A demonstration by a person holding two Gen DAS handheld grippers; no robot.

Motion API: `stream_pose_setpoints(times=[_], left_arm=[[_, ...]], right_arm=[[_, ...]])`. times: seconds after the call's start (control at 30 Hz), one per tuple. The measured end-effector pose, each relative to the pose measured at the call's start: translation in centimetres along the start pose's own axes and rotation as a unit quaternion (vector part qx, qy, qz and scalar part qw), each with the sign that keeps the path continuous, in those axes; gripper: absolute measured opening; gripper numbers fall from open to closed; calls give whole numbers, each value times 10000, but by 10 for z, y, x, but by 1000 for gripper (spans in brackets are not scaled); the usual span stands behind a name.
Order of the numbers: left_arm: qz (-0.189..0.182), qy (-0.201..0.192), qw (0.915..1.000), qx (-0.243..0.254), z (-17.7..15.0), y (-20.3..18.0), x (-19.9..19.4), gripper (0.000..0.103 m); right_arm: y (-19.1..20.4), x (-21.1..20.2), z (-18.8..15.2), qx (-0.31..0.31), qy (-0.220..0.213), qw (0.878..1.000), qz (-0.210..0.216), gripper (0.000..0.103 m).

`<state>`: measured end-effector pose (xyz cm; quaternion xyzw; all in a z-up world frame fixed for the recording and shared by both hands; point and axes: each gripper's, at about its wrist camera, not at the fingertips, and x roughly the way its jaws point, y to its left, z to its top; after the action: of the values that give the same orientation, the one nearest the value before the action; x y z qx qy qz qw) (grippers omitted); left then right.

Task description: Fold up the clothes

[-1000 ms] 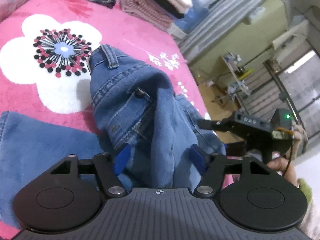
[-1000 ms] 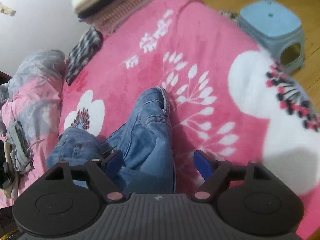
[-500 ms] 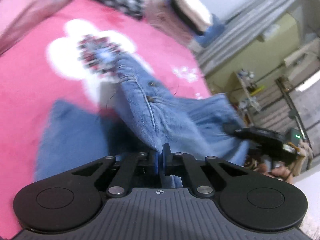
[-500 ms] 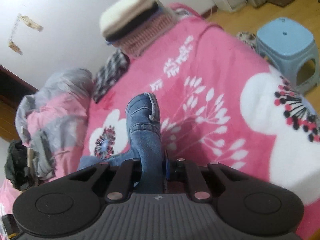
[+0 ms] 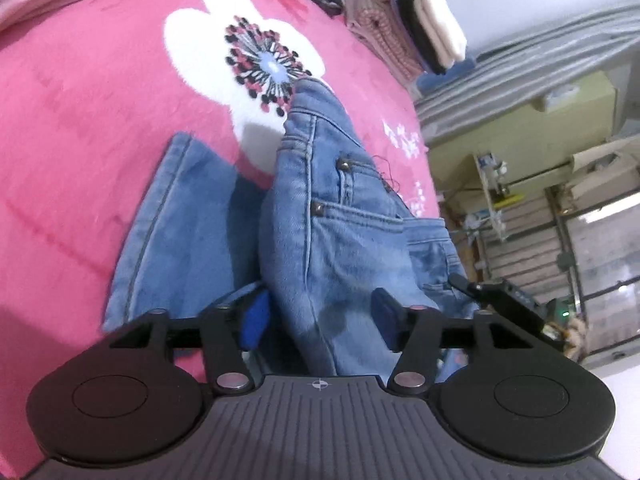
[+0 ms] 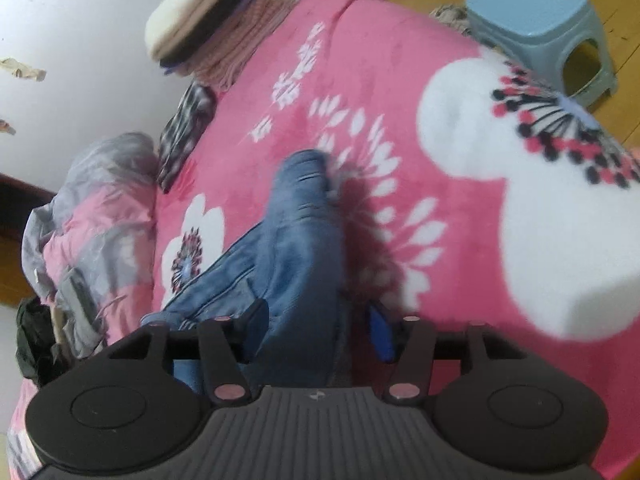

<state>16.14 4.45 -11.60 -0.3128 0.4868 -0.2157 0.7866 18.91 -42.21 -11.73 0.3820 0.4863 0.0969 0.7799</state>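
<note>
Blue jeans [image 5: 328, 208] lie bunched on the pink flowered blanket [image 5: 100, 100], waistband and riveted pocket on top, with a flat leg spread to the left. My left gripper [image 5: 319, 316] is open, and a fold of denim runs loosely between its blue pads. In the right wrist view the jeans [image 6: 296, 232] form a ridge stretching away over the blanket [image 6: 400, 92]. My right gripper [image 6: 319, 324] is open too, with denim lying between its pads. The right gripper's black body [image 5: 508, 300] shows at the far side of the jeans in the left wrist view.
A stack of folded clothes [image 6: 208, 32] and a plaid cloth [image 6: 184, 136] sit at the blanket's far end. A crumpled pink and grey quilt [image 6: 80, 216] lies at the left. A light blue stool [image 6: 540, 20] stands on the wooden floor beyond the bed's edge.
Half a second ago both grippers were shut on the jeans. Both have since opened, and the denim has settled lower between the pads.
</note>
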Motion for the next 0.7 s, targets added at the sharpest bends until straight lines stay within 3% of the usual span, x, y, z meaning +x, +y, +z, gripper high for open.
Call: stream_pose_setpoints(times=[0.07,0.1,0.13,0.2,0.23,0.43,0.7], left_arm=[[-17,-67,10000,66,4,-4,1,58],[23,-130,9998,168,4,-7,1,48],[63,-193,9994,270,5,-10,0,31],[143,-319,9983,475,6,-16,-1,12],[183,-381,9974,577,7,-20,-1,8],[186,-973,9872,1249,27,-52,-23,3],[623,-1635,9674,1831,92,-77,-23,3]], right_arm=[[8,4,-1,-162,40,9998,-69,56],[12,6,-2,-243,60,9996,-104,50],[15,9,-3,-324,80,9993,-138,37],[25,5,-5,-582,-23,9980,-237,18],[29,1,-6,-723,-129,9970,-243,11],[70,-28,15,-1387,-948,9858,49,10],[127,-23,84,-1957,-1606,9673,133,10]])
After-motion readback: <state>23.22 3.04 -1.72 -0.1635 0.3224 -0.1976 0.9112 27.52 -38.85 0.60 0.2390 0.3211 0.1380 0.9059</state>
